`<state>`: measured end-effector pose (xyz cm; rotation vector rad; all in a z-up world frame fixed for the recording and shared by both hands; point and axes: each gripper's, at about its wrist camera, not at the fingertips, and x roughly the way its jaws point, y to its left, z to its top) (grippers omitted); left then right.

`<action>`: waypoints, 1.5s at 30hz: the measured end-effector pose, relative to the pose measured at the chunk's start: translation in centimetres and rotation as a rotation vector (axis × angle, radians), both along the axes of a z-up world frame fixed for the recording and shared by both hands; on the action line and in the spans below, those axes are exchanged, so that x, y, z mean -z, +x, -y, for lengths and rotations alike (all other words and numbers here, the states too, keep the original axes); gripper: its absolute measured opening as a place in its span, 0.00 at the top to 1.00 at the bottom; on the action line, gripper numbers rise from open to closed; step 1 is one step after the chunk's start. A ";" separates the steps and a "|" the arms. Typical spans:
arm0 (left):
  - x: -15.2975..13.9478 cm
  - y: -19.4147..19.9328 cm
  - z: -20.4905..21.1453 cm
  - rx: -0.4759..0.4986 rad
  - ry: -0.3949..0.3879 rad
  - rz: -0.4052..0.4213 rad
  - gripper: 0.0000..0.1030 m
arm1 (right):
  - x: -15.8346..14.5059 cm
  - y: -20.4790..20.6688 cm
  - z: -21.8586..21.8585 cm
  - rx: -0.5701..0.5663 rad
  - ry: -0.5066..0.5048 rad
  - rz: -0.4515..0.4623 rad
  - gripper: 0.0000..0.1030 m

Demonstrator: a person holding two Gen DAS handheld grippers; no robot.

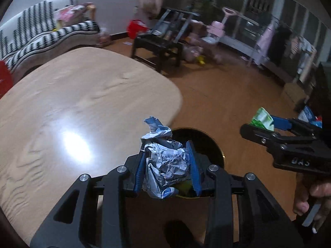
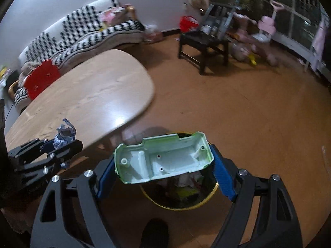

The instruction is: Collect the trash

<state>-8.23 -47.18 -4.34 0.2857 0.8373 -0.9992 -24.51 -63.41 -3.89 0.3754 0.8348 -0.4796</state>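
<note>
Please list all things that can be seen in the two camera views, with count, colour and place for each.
crumpled wrapper: 1, silver and blue, clamped in the left gripper above the bin
plastic shell: 1, pale green, hollow side facing the camera, clamped in the right gripper above the bin
trash bin: 1, dark with yellow rim, on the floor beside the table, some trash inside
table: 1, light wood, rounded, left of the bin
sofa: 1, black and white pattern, by the wall
side table: 1, black, far floor
red chair back: 1, behind the table
left gripper: 1, black, blue pads
right gripper: 1, black, blue pads
</note>
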 end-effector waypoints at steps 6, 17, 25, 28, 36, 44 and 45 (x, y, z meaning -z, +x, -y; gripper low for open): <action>2.0 -1.3 2.9 0.059 0.026 -0.030 0.65 | 1.3 -1.1 2.3 0.044 0.034 -0.024 0.23; 2.9 -0.5 3.9 0.066 0.033 -0.051 0.65 | 1.3 0.0 3.0 0.052 0.054 -0.020 0.23; 3.1 -0.6 4.6 0.084 0.032 -0.057 0.64 | 1.4 0.0 3.2 0.061 0.061 -0.020 0.23; 3.2 -0.6 4.7 0.089 0.029 -0.055 0.63 | 1.4 -0.1 3.3 0.063 0.063 -0.019 0.23; 3.1 -0.7 5.1 0.095 0.018 -0.033 0.29 | 1.5 -0.3 4.0 0.097 0.075 -0.018 0.17; 2.1 -0.2 3.4 0.066 0.010 0.006 0.16 | 0.4 0.0 3.6 0.114 0.067 0.004 0.12; 1.7 0.0 2.6 0.050 0.016 0.024 0.14 | 0.0 0.2 3.3 0.111 0.061 0.013 0.12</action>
